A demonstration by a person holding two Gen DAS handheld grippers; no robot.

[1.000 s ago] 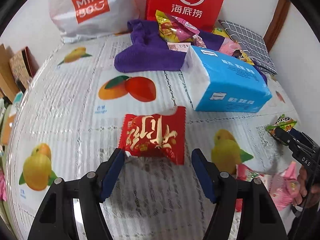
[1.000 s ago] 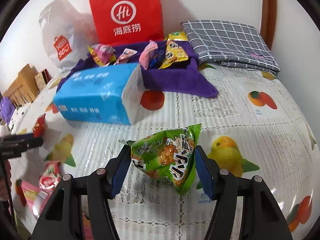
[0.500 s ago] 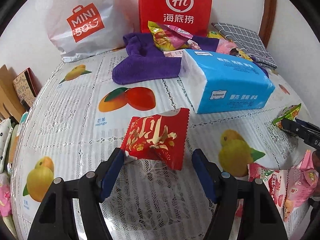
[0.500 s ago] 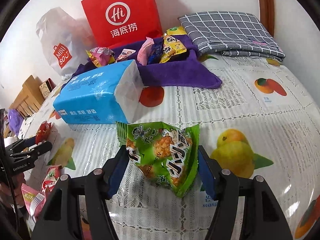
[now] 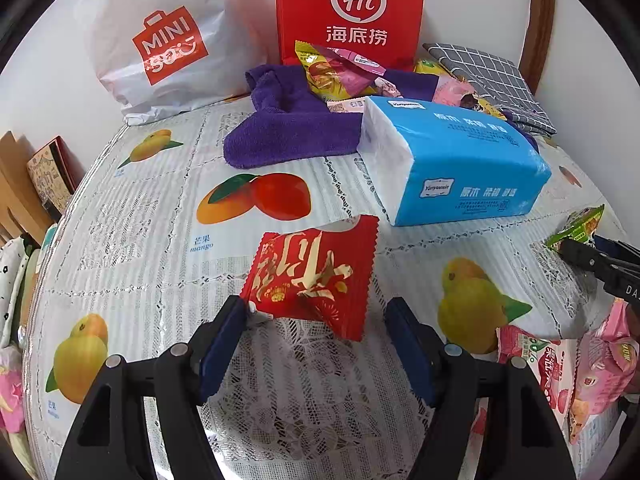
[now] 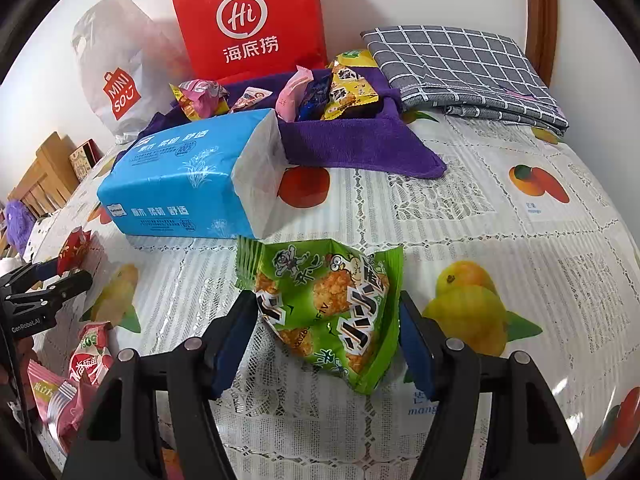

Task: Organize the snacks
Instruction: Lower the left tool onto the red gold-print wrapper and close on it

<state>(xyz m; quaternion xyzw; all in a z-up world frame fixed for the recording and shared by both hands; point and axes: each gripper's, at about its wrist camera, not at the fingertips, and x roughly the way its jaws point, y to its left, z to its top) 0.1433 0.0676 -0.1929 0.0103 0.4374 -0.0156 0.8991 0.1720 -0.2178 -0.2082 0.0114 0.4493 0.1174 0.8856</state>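
I've lifted both snacks clear of the table since 1 second ago, left gripper pinching the red packet, right gripper the green packet, ready for the purple cloth.

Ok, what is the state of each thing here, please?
Red foil snack packet: gripped by left gripper.
Green plastic snack packet: gripped by right gripper.
Blue plastic tissue pack: lying flat.
Purple towel: bunched, holding snacks.
Red paper bag: standing upright.
Grey checked cloth: folded.
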